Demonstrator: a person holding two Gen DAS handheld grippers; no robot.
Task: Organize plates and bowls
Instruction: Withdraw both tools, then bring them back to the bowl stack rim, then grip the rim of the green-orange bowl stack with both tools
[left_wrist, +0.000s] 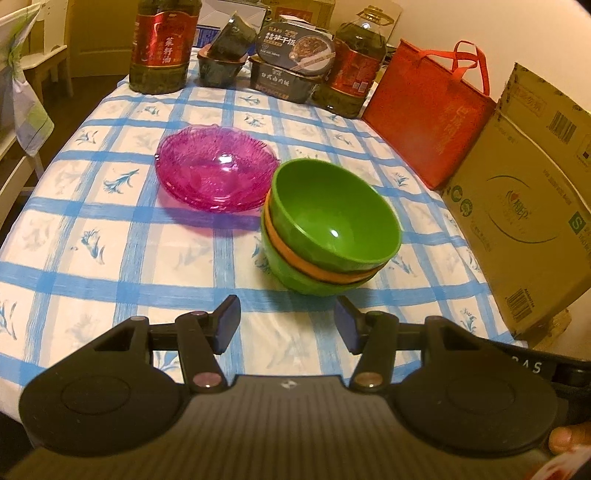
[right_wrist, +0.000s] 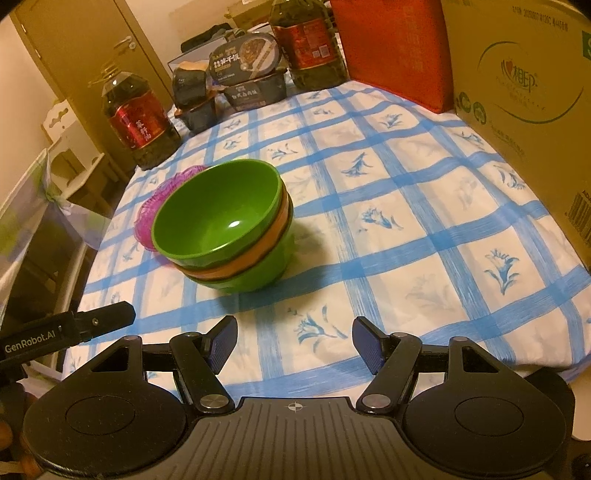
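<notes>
Blue-checked tablecloth (left_wrist: 110, 229) covered the table, with oil bottles (left_wrist: 162, 48) along its far edge. 3 nested bowls (left_wrist: 328, 229), green over orange over green, stood touching stacked pink plates (left_wrist: 216, 173). Left gripper (left_wrist: 288, 323) and right gripper (right_wrist: 293, 341) hung empty, jaws spread.

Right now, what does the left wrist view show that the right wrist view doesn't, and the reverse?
Only the left wrist view shows the pink plates nearly whole, stacked beside the bowls, the red bag's handles, and the left gripper from behind, jaws apart and empty.

Only the right wrist view shows the cabinet door, the right gripper, open and empty, and the pink plates mostly hidden behind the bowls.

Both share the bowl stack, green over orange over green, the checked tablecloth, two oil bottles, the food boxes and the cardboard box.
</notes>
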